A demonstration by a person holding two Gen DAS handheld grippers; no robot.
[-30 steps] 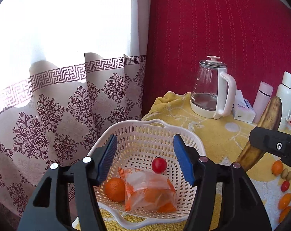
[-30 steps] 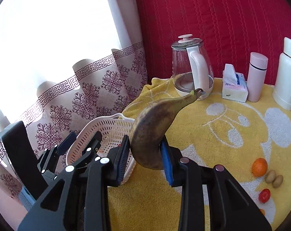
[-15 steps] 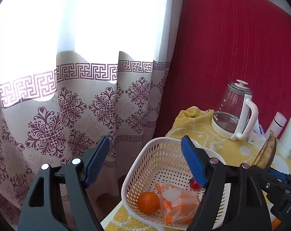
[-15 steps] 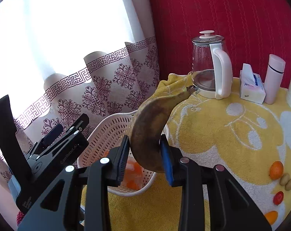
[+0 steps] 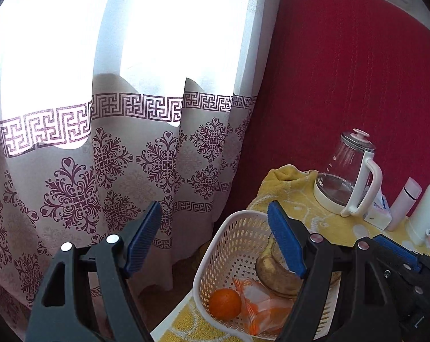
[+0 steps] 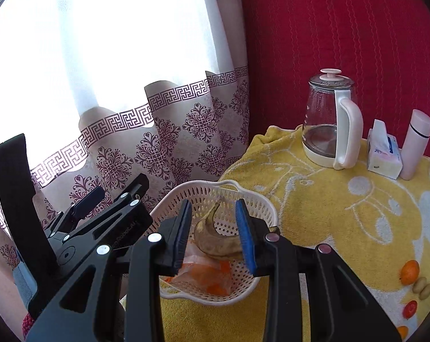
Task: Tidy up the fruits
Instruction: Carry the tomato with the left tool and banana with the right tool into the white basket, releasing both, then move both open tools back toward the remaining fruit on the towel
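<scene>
The brown-spotted banana (image 6: 215, 239) lies inside the white perforated basket (image 6: 260, 208), its stem pointing up toward the far rim, resting above a clear bag of orange pieces (image 6: 206, 279). In the left wrist view the banana (image 5: 274, 276) sits to the right of a mandarin (image 5: 225, 303) on the basket floor, with the bag (image 5: 260, 310) just beside both. The right tongs (image 6: 216, 236) stand open on either side of the banana, blue pads apart from its skin as far as can be seen. The left tongs (image 5: 215, 245) are wide open and empty, held at the basket's left, over the bench edge and before the patterned curtain (image 5: 106, 165). The basket stands at the near left corner of the bench, on a yellow towel (image 6: 343, 213). Farther right on the towel stand a glass kettle (image 6: 329, 122), a tissue pack (image 6: 384, 154) and a pink flask (image 6: 415, 142). At the near right lie another mandarin (image 6: 410, 268), two small pale fruits (image 6: 423, 287) and a cherry tomato (image 6: 410, 309).
</scene>
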